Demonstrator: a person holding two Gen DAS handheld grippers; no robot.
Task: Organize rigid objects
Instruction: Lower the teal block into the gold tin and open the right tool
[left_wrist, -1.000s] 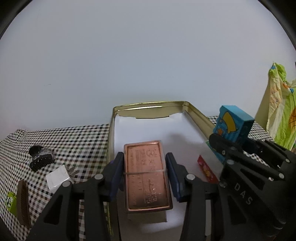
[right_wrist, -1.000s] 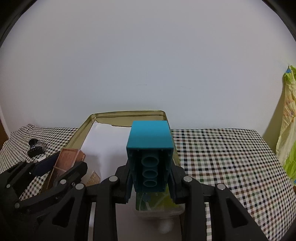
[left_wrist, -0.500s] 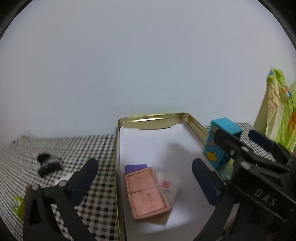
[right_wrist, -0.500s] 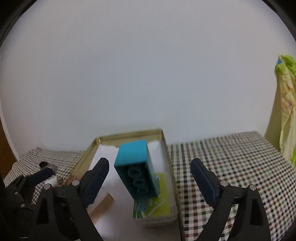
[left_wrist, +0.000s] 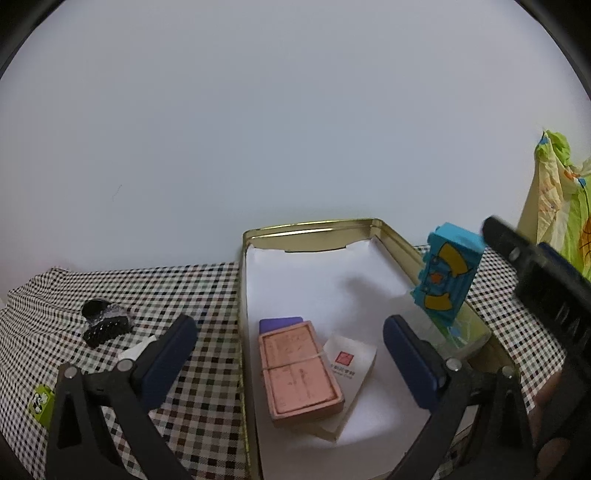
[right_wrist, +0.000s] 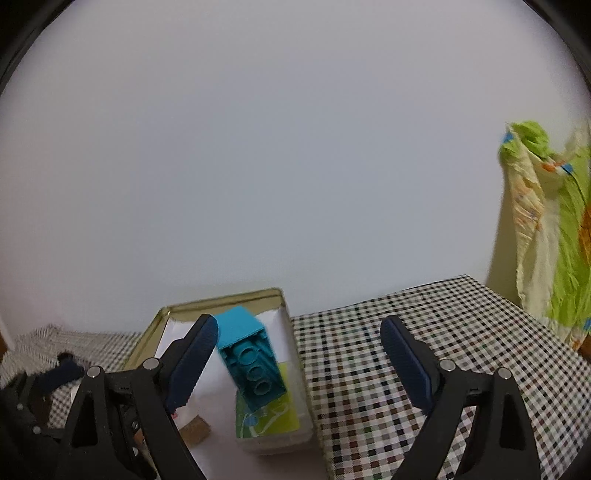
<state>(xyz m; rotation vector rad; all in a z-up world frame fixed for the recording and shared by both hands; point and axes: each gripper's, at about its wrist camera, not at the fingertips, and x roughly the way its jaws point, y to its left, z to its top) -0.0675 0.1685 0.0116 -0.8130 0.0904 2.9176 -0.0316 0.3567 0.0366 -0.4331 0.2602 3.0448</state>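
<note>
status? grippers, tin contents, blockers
Left gripper open, right gripper open. Copper-pink flat box lying in gold metal tin; teal toy brick tilted on clear box. No blockers seen.

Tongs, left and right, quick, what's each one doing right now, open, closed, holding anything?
Left tongs: open, holding nothing, above the copper box in the tin.
Right tongs: open, holding nothing; the blue block sits free.

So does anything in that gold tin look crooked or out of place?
Yes. The blue toy block sits tilted on a clear box at the right side of the tin, leaning rather than lying flat. The copper-coloured case lies askew over a white packet.
</note>
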